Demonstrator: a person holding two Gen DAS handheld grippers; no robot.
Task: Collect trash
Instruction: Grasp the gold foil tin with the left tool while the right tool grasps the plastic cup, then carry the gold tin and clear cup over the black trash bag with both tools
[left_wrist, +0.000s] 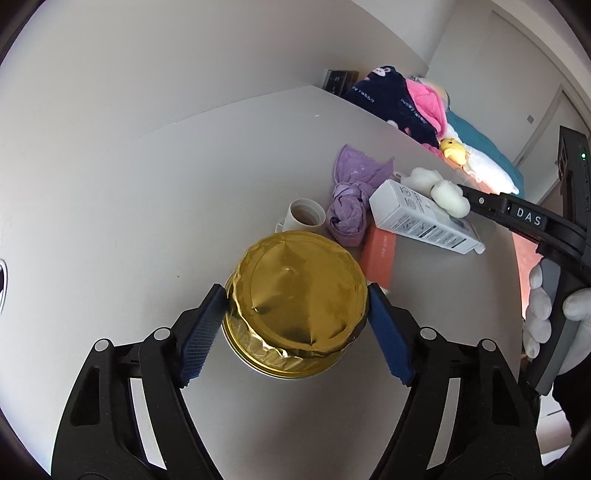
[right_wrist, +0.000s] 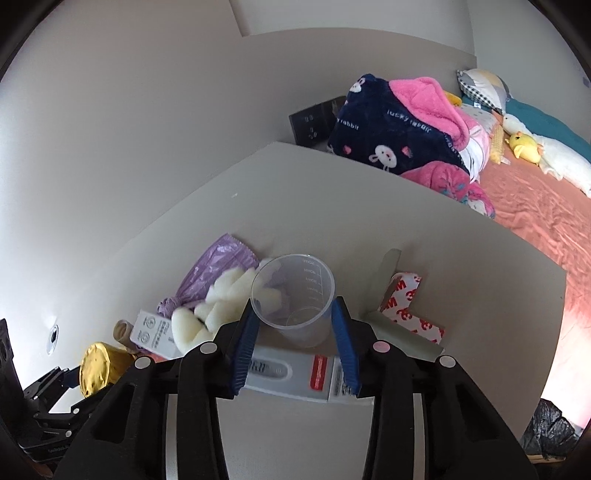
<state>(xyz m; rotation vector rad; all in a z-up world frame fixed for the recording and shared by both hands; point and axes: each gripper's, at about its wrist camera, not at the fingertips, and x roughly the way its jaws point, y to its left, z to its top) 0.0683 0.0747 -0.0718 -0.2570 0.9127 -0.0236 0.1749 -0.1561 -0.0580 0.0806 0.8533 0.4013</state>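
Observation:
My left gripper (left_wrist: 295, 295) is shut on a gold foil-covered tin (left_wrist: 299, 299), its blue pads pressed on both sides; the tin also shows in the right wrist view (right_wrist: 98, 365). My right gripper (right_wrist: 295, 314) is shut on a clear plastic measuring cup (right_wrist: 293, 299), held above the white table (right_wrist: 332, 221). Trash lies on the table: a crumpled purple bag (left_wrist: 351, 199), white cotton wads (right_wrist: 218, 306), a white carton (left_wrist: 424, 218), a small white cup (left_wrist: 304, 216), a red-and-white 3M tape liner (right_wrist: 402, 299) and a white box with a red label (right_wrist: 291, 373).
A bed (right_wrist: 535, 206) with a navy and pink blanket (right_wrist: 402, 129) and plush toys stands past the table's far edge. A black bag (right_wrist: 550, 432) sits low at the right. A pink box (left_wrist: 378, 258) lies under the carton.

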